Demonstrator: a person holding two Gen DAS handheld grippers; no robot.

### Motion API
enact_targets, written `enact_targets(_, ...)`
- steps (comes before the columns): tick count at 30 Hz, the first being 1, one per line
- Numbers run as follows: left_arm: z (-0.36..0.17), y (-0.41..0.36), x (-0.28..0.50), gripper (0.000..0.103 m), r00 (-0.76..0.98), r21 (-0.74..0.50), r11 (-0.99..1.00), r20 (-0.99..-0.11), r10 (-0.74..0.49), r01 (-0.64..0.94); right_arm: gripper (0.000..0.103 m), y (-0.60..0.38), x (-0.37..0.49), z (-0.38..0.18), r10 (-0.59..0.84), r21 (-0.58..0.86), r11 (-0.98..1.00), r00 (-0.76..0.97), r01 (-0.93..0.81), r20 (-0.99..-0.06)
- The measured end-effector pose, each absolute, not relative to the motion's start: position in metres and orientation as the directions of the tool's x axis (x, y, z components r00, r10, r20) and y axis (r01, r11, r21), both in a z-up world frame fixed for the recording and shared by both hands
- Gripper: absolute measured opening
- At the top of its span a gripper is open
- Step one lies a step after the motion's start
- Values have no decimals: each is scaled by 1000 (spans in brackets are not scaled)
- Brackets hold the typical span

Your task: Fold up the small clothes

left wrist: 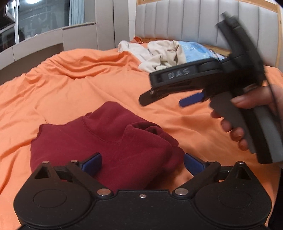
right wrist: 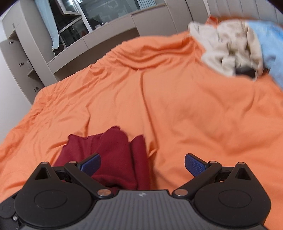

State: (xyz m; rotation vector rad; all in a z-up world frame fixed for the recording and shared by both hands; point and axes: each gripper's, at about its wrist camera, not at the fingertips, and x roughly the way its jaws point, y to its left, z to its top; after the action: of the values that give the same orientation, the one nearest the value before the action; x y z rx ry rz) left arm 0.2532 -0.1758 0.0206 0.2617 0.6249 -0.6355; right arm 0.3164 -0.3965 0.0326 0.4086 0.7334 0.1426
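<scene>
On the orange bedsheet straight ahead of my left gripper lies the dark red garment, bunched into a rough folded heap, its ribbed edge showing toward 12 o'clock. My left gripper's blue fingers stand wide apart over the near edge of that heap, gripping nothing.

At 2 o'clock in the left wrist view my right gripper hangs in the air above the sheet, blurred, with a hand wrapped around its grey handle. From its own camera the right gripper also has its fingers spread apart and empty, with the red garment at 10 o'clock, partly under its left finger.

Toward 1 o'clock, near the padded grey headboard, sits a pile of cream and light blue clothes, well apart from the red piece. Grey cabinets and a window fill the 11 o'clock side.
</scene>
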Motion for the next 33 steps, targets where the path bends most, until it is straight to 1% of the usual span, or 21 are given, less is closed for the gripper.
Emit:
enact_targets(4,30,-163,238,102,668,98,768,-571,-477,632,103,-394,320,28,310,457,889,720,12,-621)
enact_targets(9,36,-147,223,102,733,232,761,-536,-420,606,103,-390,326,24,328,483,875,700,28,-634)
enact_targets(13,34,-134,218,102,760,291,755,-519,-391,587,103,-389,329,20,370,535,845,705,17,-606)
enact_targets(16,27,-127,219,102,771,286,768,-506,-388,574,103,-387,331,20,384,550,835,715,1,-584)
enact_targets(20,11,-117,219,102,778,214,808,-484,-400,549,103,-386,334,19,448,617,786,729,-45,-518)
enact_targets(21,7,-115,219,102,777,201,815,-490,-396,543,103,-386,335,18,461,633,772,731,-52,-502)
enact_targets(26,7,-109,217,102,786,199,816,-462,-410,543,103,-387,339,9,496,687,722,753,-81,-433)
enact_targets(28,8,-107,214,102,796,204,820,-448,-407,534,96,-386,340,5,492,689,720,762,-83,-422)
enact_targets(29,8,-106,213,102,801,210,821,-440,-406,531,94,-385,341,4,485,681,728,763,-81,-427)
enact_targets(31,8,-106,210,102,804,220,816,-428,-412,535,86,-382,343,1,472,662,746,759,-73,-448)
enact_targets(33,9,-107,207,102,807,237,808,-420,-416,540,82,-378,344,-2,461,644,762,754,-66,-469)
